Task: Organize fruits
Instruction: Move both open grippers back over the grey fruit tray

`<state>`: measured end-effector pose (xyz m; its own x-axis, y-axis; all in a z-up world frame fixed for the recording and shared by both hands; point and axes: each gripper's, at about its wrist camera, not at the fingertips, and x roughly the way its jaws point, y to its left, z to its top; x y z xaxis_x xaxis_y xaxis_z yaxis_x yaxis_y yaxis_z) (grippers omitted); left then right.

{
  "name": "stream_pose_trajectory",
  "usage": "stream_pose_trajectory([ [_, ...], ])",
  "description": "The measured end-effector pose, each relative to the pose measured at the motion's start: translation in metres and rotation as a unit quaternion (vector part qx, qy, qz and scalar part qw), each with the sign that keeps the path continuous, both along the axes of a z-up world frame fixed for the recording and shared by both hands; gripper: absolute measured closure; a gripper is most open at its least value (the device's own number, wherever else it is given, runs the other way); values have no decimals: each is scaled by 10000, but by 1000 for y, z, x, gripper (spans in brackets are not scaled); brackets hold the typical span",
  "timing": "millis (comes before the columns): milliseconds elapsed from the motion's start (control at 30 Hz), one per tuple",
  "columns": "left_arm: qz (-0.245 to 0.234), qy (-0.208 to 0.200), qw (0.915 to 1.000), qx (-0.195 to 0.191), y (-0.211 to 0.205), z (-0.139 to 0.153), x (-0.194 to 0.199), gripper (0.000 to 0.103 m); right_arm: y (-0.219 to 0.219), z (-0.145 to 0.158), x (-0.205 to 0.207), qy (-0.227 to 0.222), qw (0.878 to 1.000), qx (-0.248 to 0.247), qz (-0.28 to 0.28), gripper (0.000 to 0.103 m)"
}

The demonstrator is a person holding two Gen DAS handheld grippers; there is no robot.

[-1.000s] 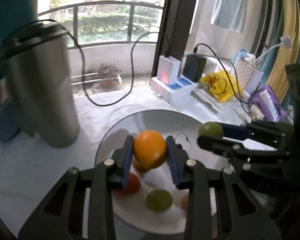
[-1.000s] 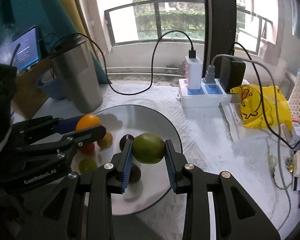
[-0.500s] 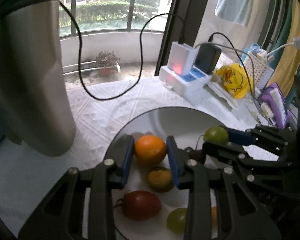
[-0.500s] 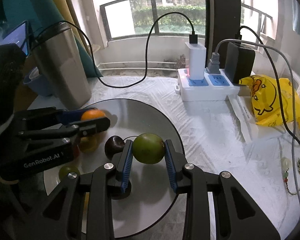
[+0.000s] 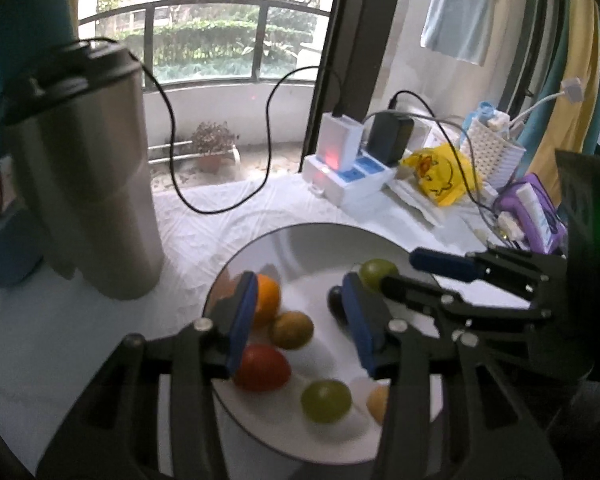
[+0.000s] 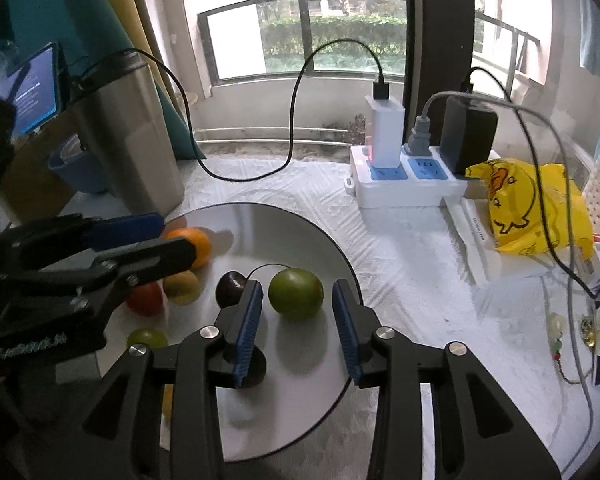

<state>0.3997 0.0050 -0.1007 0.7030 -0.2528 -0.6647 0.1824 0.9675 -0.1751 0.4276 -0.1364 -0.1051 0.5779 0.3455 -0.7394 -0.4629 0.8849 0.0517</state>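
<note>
A round grey plate point(image 5: 308, 244) point(image 6: 260, 224) holds several fruits. My left gripper point(image 5: 300, 308) is open above the plate; the orange point(image 5: 267, 300) point(image 6: 196, 246) lies on the plate just past its left finger. A yellow-brown fruit point(image 5: 292, 330), a red fruit point(image 5: 262, 368), a green grape point(image 5: 326, 400) and a dark plum point(image 6: 230, 284) lie nearby. My right gripper point(image 6: 298, 312) is open; the green fruit point(image 6: 296, 292) point(image 5: 378, 274) rests on the plate between its pads, touching neither.
A tall steel tumbler point(image 5: 88, 184) point(image 6: 128, 140) stands left of the plate. A white power strip point(image 6: 400, 184) with chargers and a black cable point(image 6: 296, 104) lies behind it. A yellow duck bag point(image 6: 528, 204) and a white basket point(image 5: 492, 156) are at the right.
Both grippers have opened. The orange and the green fruit, held before, now lie on the plate. The left gripper has pulled back and up a little.
</note>
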Motion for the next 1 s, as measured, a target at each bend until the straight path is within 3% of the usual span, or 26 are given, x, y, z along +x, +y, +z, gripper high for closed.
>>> stream_pose_trajectory([
  [667,302,-150,9992,-211,6,20,-96,57,-22,37,-83,-230,9996,172,45,64],
  [1000,396,-18,9989,-230,-11,8,-137,57,-42,34,-119,-177,9996,181,85,64],
])
